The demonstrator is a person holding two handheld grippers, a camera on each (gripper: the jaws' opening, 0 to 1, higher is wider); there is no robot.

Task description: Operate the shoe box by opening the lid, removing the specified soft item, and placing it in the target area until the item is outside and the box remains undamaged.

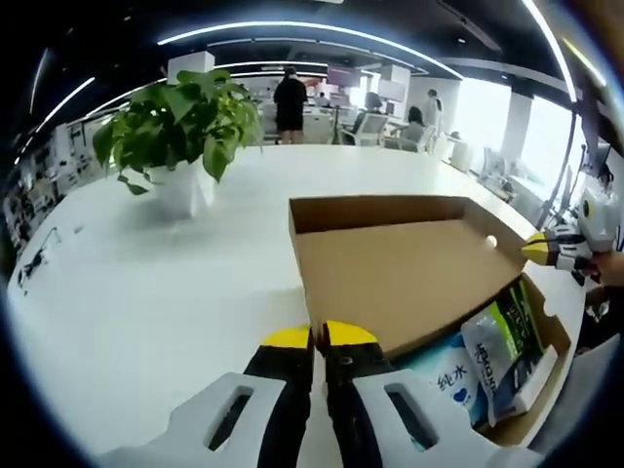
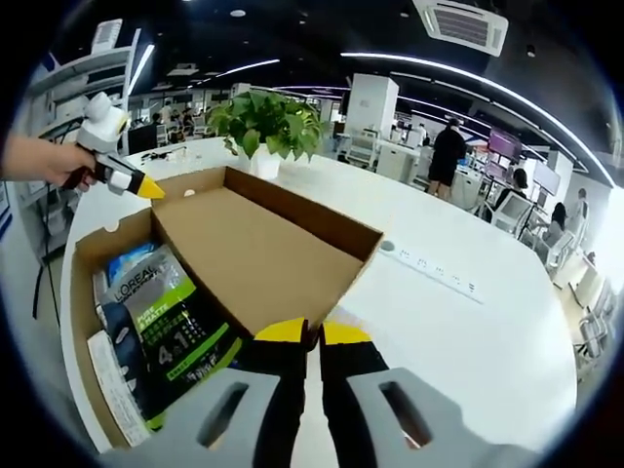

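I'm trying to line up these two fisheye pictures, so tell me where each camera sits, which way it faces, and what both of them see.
Left gripper view: rides the left gripper, facing across the open brown cardboard shoe box toward the leafy green plant in a white pot; the right gripper enters at right.
Right gripper view: rides the right gripper, facing the box from the opposite side; the left gripper and a hand enter at left.
Shared: box, plant, round white table.
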